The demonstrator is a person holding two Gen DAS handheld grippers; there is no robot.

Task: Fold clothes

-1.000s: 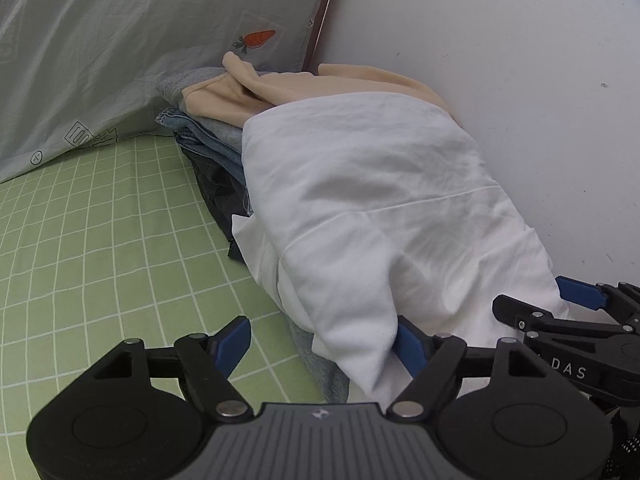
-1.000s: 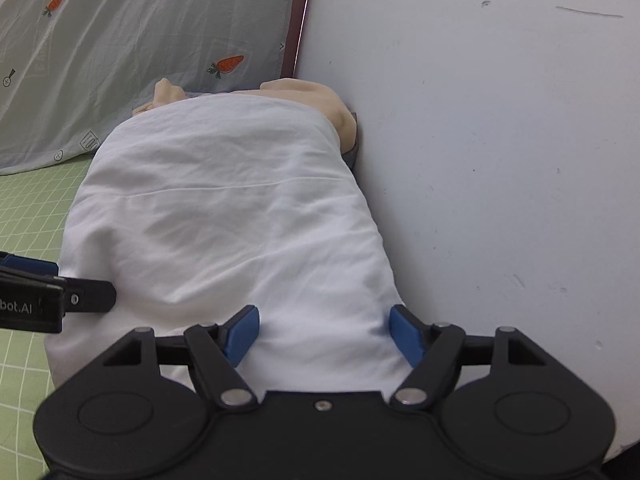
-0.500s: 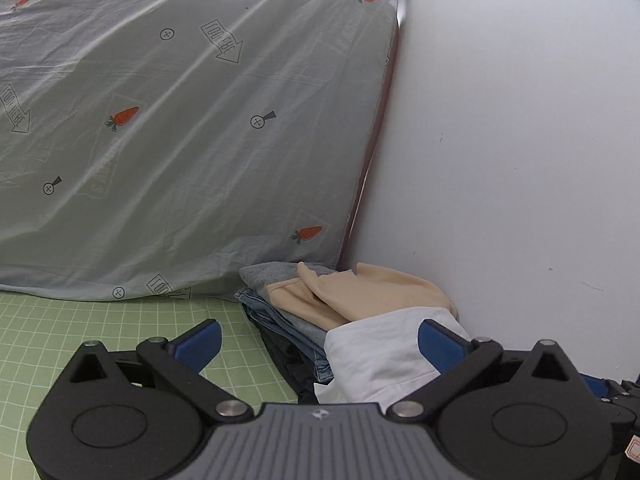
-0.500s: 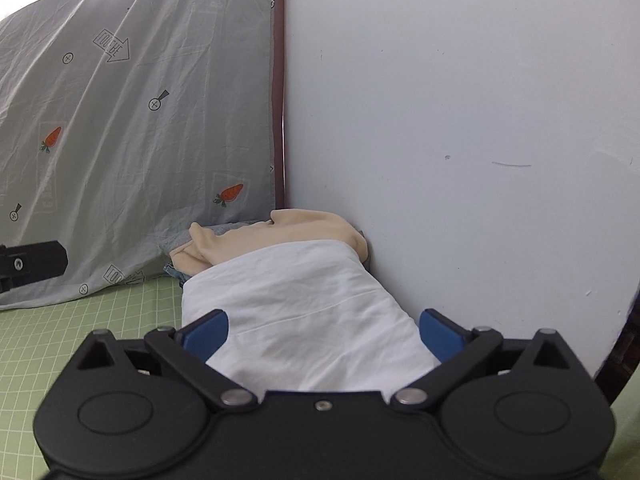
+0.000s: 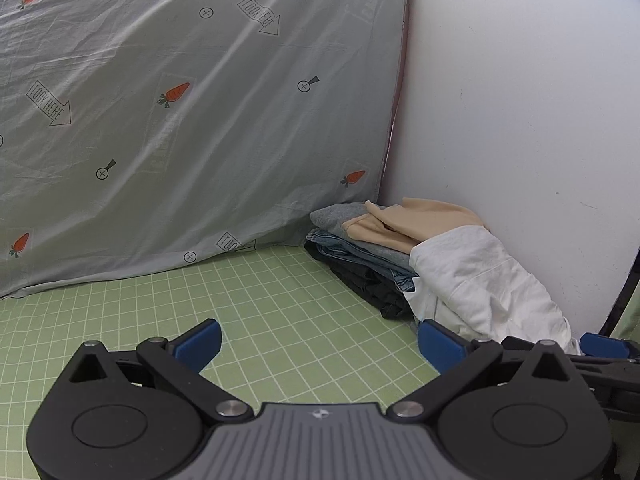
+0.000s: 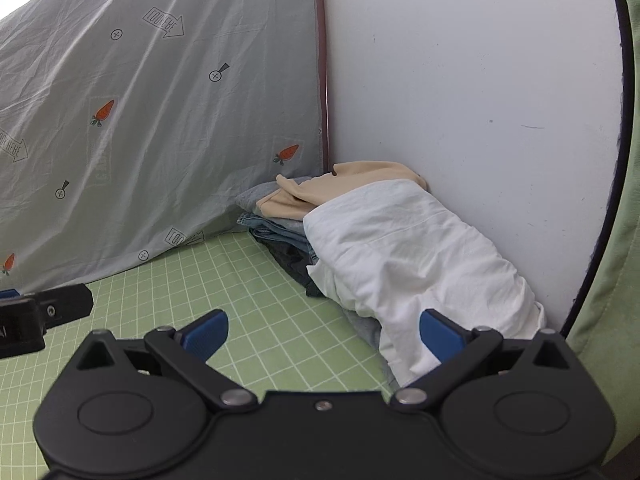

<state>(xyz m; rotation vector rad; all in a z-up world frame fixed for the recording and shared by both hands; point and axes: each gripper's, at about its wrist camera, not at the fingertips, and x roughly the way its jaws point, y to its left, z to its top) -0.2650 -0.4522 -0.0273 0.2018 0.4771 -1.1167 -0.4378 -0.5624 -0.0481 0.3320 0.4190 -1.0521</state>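
My left gripper [image 5: 318, 340] and right gripper [image 6: 323, 331] gape empty; the white garment [image 6: 404, 256] tops the pile just ahead-right (soft, light, best pinched at a hem).

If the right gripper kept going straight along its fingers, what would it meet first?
Probably the green checked sheet just ahead of the open right gripper, beside the folded white garment on its right; past that, the clothes stack. Depth is unclear.

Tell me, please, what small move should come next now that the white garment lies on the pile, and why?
Probably swing both away to look for another garment. The left gripper and right gripper are open and empty, the folded white garment rests on the pile of clothes, and the green mat ahead shows nothing to fold.
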